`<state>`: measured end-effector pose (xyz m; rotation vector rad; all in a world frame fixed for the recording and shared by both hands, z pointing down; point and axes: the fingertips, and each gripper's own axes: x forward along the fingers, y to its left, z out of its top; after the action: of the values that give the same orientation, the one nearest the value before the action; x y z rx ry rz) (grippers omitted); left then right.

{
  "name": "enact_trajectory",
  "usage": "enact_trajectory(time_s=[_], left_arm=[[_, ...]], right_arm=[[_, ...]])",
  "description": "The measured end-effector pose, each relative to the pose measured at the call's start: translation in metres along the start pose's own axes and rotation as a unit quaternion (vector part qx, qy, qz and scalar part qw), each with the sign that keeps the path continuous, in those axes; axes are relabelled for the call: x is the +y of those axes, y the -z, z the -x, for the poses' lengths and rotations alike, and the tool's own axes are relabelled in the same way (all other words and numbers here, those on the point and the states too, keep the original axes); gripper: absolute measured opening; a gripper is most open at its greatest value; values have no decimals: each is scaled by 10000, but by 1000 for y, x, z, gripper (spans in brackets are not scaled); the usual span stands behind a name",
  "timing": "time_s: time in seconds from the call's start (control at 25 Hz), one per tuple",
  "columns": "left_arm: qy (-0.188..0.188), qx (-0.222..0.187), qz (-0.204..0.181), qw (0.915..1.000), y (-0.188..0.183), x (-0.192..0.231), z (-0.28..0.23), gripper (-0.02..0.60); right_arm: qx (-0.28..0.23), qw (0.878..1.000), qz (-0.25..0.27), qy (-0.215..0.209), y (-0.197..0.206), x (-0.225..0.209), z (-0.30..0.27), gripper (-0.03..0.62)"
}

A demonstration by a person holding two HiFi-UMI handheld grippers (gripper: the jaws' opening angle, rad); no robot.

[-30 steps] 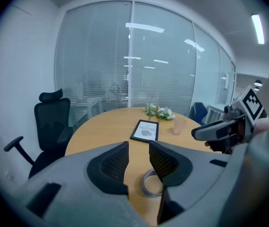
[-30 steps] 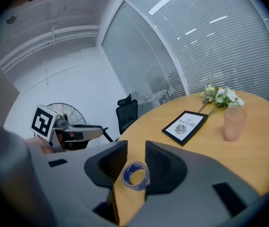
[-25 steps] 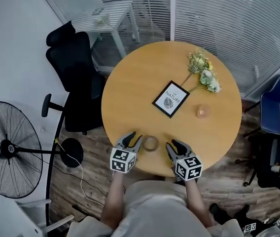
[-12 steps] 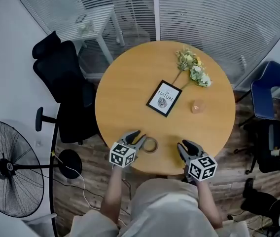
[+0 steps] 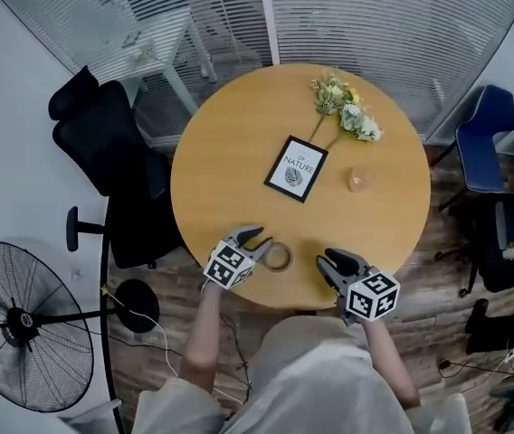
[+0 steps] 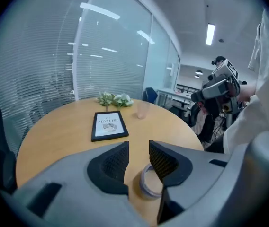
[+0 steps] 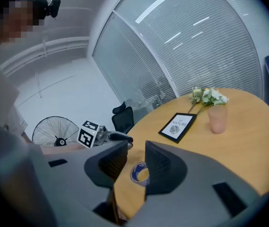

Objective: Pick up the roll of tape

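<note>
- Head view: roll of tape (image 5: 278, 257) lies flat, hole up, on the table (image 5: 230, 143) near its 6 o'clock edge.
- Left gripper (image 5: 259, 244) is just beside it, with the tape at its 3 o'clock; this is the nearer one.
- Left gripper view: jaws narrowly apart, nothing between; tape sits off-line, partly behind the right-hand jaw.
- Right gripper (image 5: 329, 262) stands apart at the tape's 3 o'clock, narrow, empty.
</note>
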<state>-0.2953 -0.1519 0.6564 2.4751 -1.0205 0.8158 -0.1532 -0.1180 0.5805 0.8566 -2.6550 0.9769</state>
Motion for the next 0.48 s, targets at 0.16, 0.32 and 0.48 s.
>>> enact_trajectory(time_s=[0.16, 0.32, 0.48], left_arm=[[202, 368, -240, 9988, 17, -2, -14, 124], [420, 828, -592, 9939, 43, -7, -29, 124], [638, 1191, -648, 9887, 63, -13, -40, 124]], right_arm=[[-78, 9998, -116, -131, -1, 8, -3, 112], [1, 10000, -16, -64, 3, 11, -7, 112], [152, 9999, 70, -6, 12, 12, -11, 112]])
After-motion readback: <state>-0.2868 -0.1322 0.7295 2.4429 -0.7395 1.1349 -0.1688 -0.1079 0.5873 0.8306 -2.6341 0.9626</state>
